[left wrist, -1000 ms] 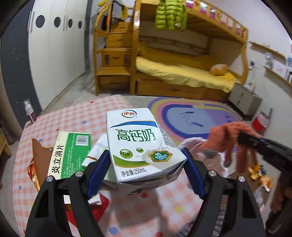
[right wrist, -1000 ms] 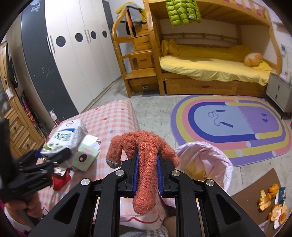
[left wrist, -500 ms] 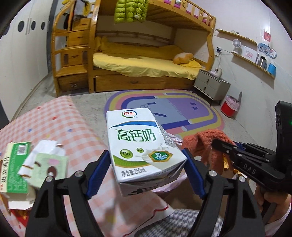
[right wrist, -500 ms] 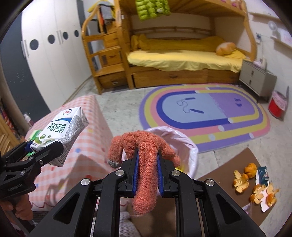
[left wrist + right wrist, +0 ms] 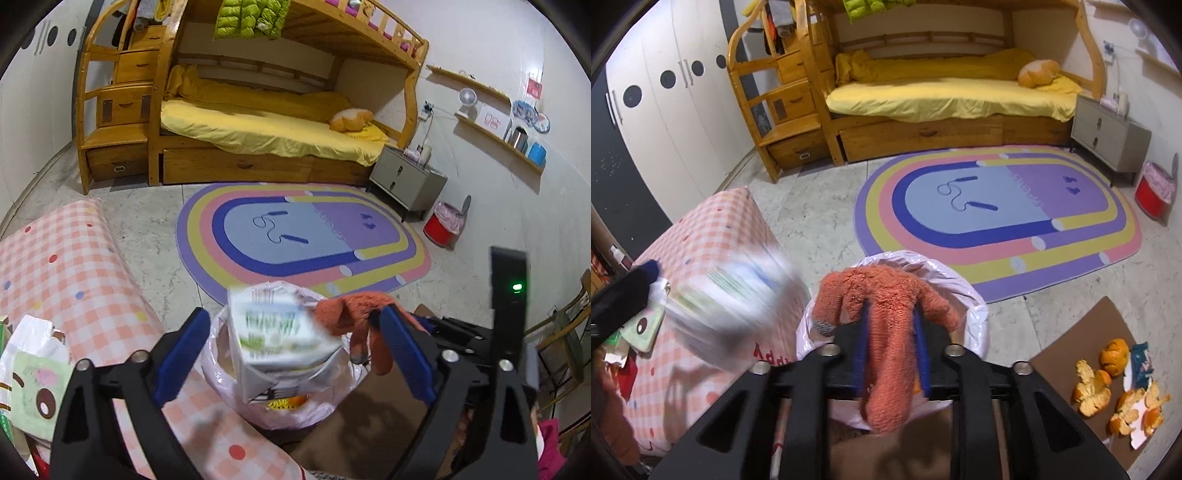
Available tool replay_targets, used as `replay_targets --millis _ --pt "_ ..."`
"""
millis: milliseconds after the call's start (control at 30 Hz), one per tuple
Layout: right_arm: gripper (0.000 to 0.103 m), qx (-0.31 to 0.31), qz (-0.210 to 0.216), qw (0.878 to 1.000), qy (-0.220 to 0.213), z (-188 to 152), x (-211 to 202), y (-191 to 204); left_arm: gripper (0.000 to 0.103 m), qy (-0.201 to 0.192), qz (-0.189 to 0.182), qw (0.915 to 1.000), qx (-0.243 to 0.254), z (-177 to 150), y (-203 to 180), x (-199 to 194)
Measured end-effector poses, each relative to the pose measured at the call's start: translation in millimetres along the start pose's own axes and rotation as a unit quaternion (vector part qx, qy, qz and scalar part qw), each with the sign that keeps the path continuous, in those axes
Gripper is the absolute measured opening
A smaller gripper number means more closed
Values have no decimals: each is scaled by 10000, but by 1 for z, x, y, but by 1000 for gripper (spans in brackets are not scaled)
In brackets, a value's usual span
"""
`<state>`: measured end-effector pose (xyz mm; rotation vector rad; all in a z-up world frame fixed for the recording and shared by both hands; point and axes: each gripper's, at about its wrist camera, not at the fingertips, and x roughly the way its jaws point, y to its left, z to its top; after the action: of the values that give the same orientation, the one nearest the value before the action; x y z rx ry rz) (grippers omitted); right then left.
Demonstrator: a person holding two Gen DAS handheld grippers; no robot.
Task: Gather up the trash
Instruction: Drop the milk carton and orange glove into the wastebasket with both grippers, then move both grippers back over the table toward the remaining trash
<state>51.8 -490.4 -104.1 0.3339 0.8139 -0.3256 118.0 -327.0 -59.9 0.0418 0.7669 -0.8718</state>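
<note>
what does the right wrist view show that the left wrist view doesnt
Only the right wrist view: orange peels on brown cardboard and the white wardrobe. Only the left wrist view: wall shelves holding a small fan. Both: the blurred milk carton loose between the left gripper jaws, which have just been opening, above the pink bin bag, plus the orange glove.

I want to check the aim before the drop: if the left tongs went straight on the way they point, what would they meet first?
Probably the blurred white milk carton between the open left tongs, clear of the pads; beyond it, the pink-lined trash bin. Depth is unclear.
</note>
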Motion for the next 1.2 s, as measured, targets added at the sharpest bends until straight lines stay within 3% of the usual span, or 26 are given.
replay_targets --millis 67,333,667,833,933,1200 --pt "53 32 -52 10000 -9 0 1 1 94 -73 159 9998 -24 0 6 -6" --pt "53 60 69 9997 -234 1 -36 10 94 -329 991 9945 46 -5 21 -47" --pt "53 -413 459 9966 -540 -10 -98 64 94 -419 1646 9854 -93 -29 43 -122" --pt "53 -802 765 9924 -530 -24 -115 108 94 -465 2049 9771 -346 -50 67 -165" --pt "59 -935 871 9903 -550 -30 -121 133 94 -435 2299 9706 -567 -64 85 -189" --pt "60 -1596 1310 9777 -394 -45 -119 204 94 -547 2817 9494 -1279 -100 139 -243"
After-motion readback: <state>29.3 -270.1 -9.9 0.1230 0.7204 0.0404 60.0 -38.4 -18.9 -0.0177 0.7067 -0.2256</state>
